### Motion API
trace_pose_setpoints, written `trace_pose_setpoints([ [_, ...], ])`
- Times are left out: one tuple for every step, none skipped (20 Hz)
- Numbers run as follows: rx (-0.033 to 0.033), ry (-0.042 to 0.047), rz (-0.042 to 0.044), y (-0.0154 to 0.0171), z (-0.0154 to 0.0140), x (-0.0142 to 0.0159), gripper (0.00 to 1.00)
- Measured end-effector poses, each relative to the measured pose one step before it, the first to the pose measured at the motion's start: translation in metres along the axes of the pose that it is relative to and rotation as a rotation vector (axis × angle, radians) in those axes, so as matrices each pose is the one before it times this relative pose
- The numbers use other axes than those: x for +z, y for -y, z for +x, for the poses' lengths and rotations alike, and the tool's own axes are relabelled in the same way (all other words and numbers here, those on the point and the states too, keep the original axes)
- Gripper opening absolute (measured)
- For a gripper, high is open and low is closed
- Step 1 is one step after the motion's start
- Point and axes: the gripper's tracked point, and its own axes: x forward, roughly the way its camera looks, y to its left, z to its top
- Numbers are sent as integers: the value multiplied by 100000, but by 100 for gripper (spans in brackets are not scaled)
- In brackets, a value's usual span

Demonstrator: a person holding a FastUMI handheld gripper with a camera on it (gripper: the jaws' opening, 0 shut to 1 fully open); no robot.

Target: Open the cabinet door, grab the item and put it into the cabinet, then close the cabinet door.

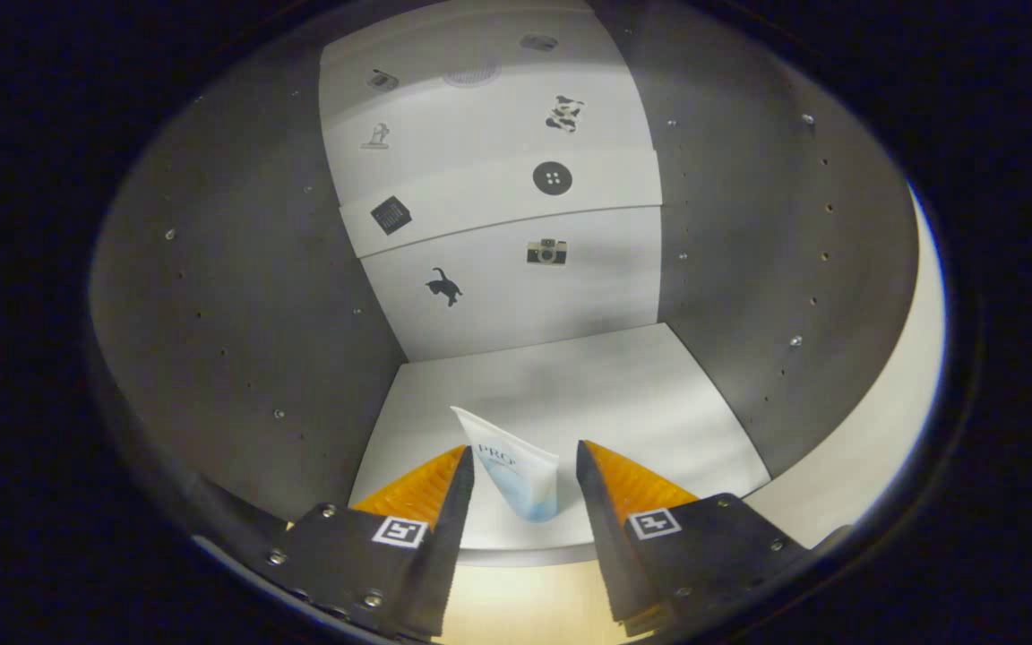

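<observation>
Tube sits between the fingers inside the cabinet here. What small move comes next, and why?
Probably draw the gripper straight back out. The tube stands on the cabinet floor between the fingers, touching the left one, with a gap to the right one, so it looks released. Backing out straight should avoid tipping it and clear the way to close the door.

The pale grey flat cabinet shelf (623, 385) runs back between two dark grey side walls (247, 313) to the white back panel (516, 296). Standing on it near its front edge is a white plastic tube with a blue-tinted lower end (516, 475), crimped end up, leaning slightly. The tube sits between the spread fingers of the hand-held gripper (525, 466); the left finger looks close against it, the right stands apart.
</observation>
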Motion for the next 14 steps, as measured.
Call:
trace_pose_setpoints([
  [280,2322,-126,-94,-1063,392,68],
  [330,1593,-22,62,-680,316,68],
  [789,1258,189,-121,-844,124,68],
  [749,1168,-136,-93,-1090,161,68],
  [763,1494,-323,-132,-1255,130,68],
  [724,1935,-599,-68,-1319,239,68],
  [732,1769,-877,-70,-1372,71,68],
  [328,2242,-1362,-70,-1414,92,68],
  [-173,2190,-1760,120,-1506,88,68],
  [-157,2035,-2081,118,-1547,40,68],
  [-632,2522,-2074,111,-1675,19,68],
  [-1318,2613,-1983,373,-1731,7,69],
  [-1987,2571,-1455,510,-1645,102,69],
  [-1502,1943,-915,387,-1851,-149,69],
])
